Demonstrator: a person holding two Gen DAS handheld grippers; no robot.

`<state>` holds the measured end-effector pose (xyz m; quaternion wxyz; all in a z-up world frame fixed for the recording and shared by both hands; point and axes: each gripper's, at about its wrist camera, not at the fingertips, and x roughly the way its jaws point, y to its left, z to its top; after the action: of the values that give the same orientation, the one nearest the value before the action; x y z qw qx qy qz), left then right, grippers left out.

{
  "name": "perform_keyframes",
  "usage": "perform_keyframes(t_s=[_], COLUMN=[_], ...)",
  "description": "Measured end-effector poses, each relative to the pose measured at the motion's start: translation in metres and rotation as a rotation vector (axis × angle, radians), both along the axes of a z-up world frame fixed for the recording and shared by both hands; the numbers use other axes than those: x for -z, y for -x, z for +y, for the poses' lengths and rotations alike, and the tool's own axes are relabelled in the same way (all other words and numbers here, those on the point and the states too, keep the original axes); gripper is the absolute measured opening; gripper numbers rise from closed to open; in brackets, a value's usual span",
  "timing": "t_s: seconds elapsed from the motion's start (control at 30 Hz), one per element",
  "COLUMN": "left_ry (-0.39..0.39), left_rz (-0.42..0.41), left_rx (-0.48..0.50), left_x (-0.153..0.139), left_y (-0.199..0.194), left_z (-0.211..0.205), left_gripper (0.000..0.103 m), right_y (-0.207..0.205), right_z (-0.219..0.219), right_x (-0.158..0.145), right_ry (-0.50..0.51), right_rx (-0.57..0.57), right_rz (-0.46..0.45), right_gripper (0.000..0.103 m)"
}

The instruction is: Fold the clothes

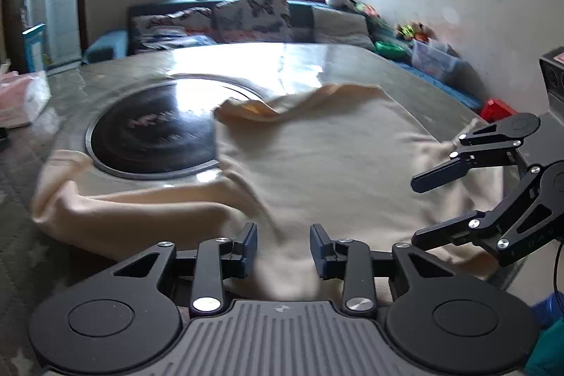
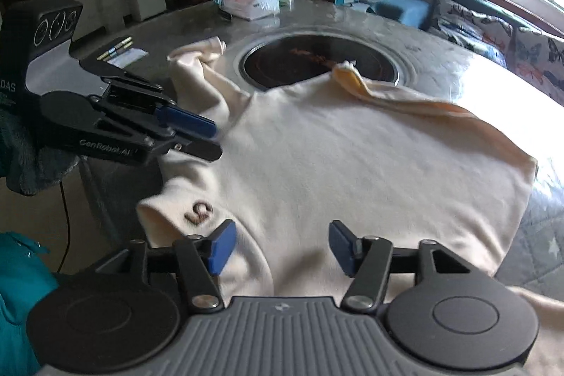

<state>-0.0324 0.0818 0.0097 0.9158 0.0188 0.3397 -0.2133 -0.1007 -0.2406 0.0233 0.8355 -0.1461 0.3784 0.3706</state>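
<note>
While the cream shirt (image 2: 352,164) lies spread flat on the glossy grey stone table (image 1: 299,66), its soft knit surface shows shallow wrinkles and a small brown stitched logo (image 2: 198,212) near the near-left edge. One sleeve (image 2: 197,66) trails crumpled to the left of the round dark glass cooktop (image 2: 317,59), which sits in a metal ring; a folded-over hem (image 2: 352,78) overlaps the cooktop's rim. Left gripper (image 1: 283,247): jaws apart, blue pads over the fabric, holding nothing. Right gripper (image 2: 278,245): jaws wide apart above the cloth near the logo, holding nothing. Plastic-wrapped tissue pack (image 2: 252,0) at the table's far side.
</note>
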Motion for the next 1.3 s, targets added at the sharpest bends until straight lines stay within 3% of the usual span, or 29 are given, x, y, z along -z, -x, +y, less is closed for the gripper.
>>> perform_keyframes(t_s=[0.2, 0.3, 0.5, 0.67, 0.77, 0.97, 1.1, 1.3], left_ry=[0.039, -0.017, -0.049, -0.031, -0.062, -0.117, -0.097, -0.082], left_rz=[0.001, 0.005, 0.013, 0.022, -0.009, -0.036, -0.017, 0.022], left_rx=[-0.160, -0.266, -0.442, -0.562, -0.568, -0.540, -0.582, -0.663], left_x=[-0.008, -0.004, -0.004, -0.009, -0.013, -0.011, -0.008, -0.002], left_y=[-0.024, -0.031, -0.021, -0.022, -0.027, -0.048, -0.054, -0.045], left_z=[0.031, 0.046, 0.086, 0.113, 0.112, 0.102, 0.116, 0.137], left_gripper=[0.036, 0.036, 0.037, 0.038, 0.048, 0.049, 0.036, 0.036], right_y=[-0.016, -0.019, -0.020, -0.019, -0.018, -0.020, -0.024, -0.047], right_z=[0.009, 0.013, 0.013, 0.017, 0.021, 0.029, 0.035, 0.048], right_x=[0.007, 0.013, 0.014, 0.018, 0.019, 0.016, 0.007, -0.007], right_ry=[-0.024, -0.023, -0.025, -0.027, -0.024, -0.010, -0.005, -0.014], right_rx=[0.025, 0.027, 0.014, -0.002, -0.005, -0.022, -0.061, -0.104], right_rz=[0.010, 0.013, 0.019, 0.021, 0.020, 0.032, 0.034, 0.030], right_gripper=[0.071, 0.078, 0.082, 0.092, 0.098, 0.102, 0.103, 0.103])
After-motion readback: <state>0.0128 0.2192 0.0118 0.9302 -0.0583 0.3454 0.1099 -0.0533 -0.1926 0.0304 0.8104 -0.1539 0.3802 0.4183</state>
